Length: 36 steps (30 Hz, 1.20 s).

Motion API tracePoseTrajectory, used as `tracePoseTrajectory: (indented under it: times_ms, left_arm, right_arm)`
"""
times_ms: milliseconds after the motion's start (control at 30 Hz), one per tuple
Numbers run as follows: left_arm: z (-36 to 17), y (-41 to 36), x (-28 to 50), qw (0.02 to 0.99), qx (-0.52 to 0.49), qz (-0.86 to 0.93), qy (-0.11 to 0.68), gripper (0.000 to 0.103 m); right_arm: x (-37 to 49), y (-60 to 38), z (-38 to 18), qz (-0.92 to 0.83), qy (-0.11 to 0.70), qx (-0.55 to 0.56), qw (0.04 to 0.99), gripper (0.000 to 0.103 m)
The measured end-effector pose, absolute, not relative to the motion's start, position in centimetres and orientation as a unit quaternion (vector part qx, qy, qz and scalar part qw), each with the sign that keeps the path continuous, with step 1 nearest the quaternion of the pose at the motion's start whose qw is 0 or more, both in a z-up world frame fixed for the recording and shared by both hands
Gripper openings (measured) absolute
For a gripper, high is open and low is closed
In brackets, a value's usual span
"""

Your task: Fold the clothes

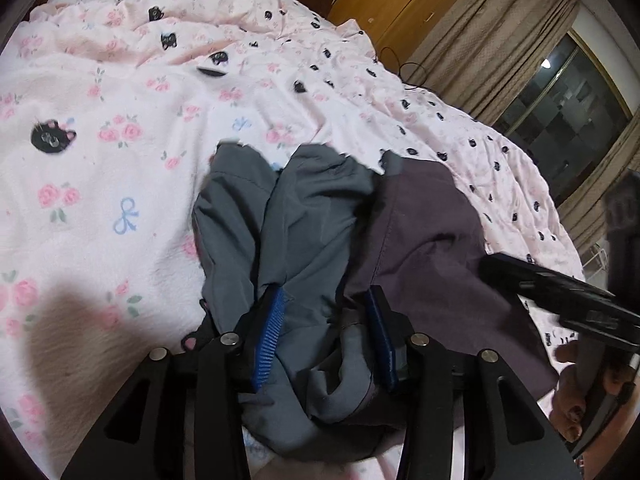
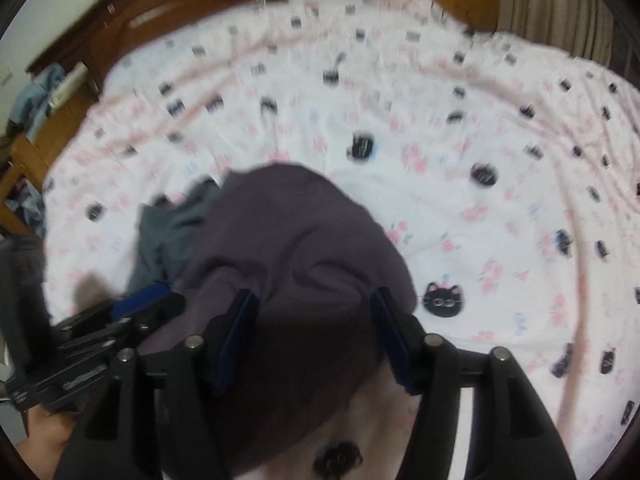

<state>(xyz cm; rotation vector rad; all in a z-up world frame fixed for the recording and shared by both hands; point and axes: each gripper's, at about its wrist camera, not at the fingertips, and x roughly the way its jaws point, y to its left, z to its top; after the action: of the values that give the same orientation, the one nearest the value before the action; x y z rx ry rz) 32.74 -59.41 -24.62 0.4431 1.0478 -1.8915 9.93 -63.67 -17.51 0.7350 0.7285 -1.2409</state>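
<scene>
Clothes (image 1: pixel 304 216) heaped on floral bedspread (image 1: pixel 100 160); left claw (image 1: pixel 326 340) and right claw (image 2: pixel 314 340) spread over them.

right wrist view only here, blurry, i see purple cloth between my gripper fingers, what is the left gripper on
Observer: The left gripper straddles bunched grey garment, its fingers apart with the cloth between the blue pads.
Operator: is the grey thing separate from the purple one
Observer: Cannot tell; the purple garment lies against its right side, overlapping at the near edge.
Operator: what is the grey shape like further out
Observer: Two long lobes run away from the gripper across the floral bedspread, like legs or sleeves.
Operator: anything past the bed on that side
Observer: A dark window with tan curtains.
</scene>
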Motion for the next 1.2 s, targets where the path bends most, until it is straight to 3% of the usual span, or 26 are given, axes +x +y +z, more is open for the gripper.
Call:
tracePoseTrajectory:
  times_ms: [33, 100, 300, 767, 1033, 1200]
  left_arm:
    - [-23.9, -59.0, 32.8, 0.458, 0.182, -0.764, 0.416, 0.045]
    - [-21.8, -57.5, 33.1, 0.483, 0.177, -0.765, 0.387, 0.055]
    - [-15.7, -52.6, 33.8, 0.512, 0.142, -0.783, 0.324, 0.077]
    - [-9.4, -41.2, 33.8, 0.565, 0.174, -0.767, 0.251, 0.079]
    - [-6.5, -34.2, 33.6, 0.613, 0.177, -0.747, 0.187, 0.096]
    - [-5.1, -30.8, 33.3, 0.615, 0.183, -0.749, 0.166, 0.099]
  right_arm:
    - [9.7, -62.7, -16.4, -0.563, 0.313, 0.32, 0.694, 0.083]
    - [9.2, -60.1, -14.3, -0.578, 0.287, 0.302, 0.701, 0.088]
    - [9.4, -54.0, -11.2, -0.593, 0.268, 0.275, 0.708, 0.089]
    - [10.5, -39.2, -8.7, -0.607, 0.239, 0.263, 0.71, 0.09]
    - [12.0, -31.3, -6.8, -0.617, 0.232, 0.242, 0.712, 0.091]
    - [12.3, -27.7, -5.5, -0.621, 0.224, 0.234, 0.714, 0.092]
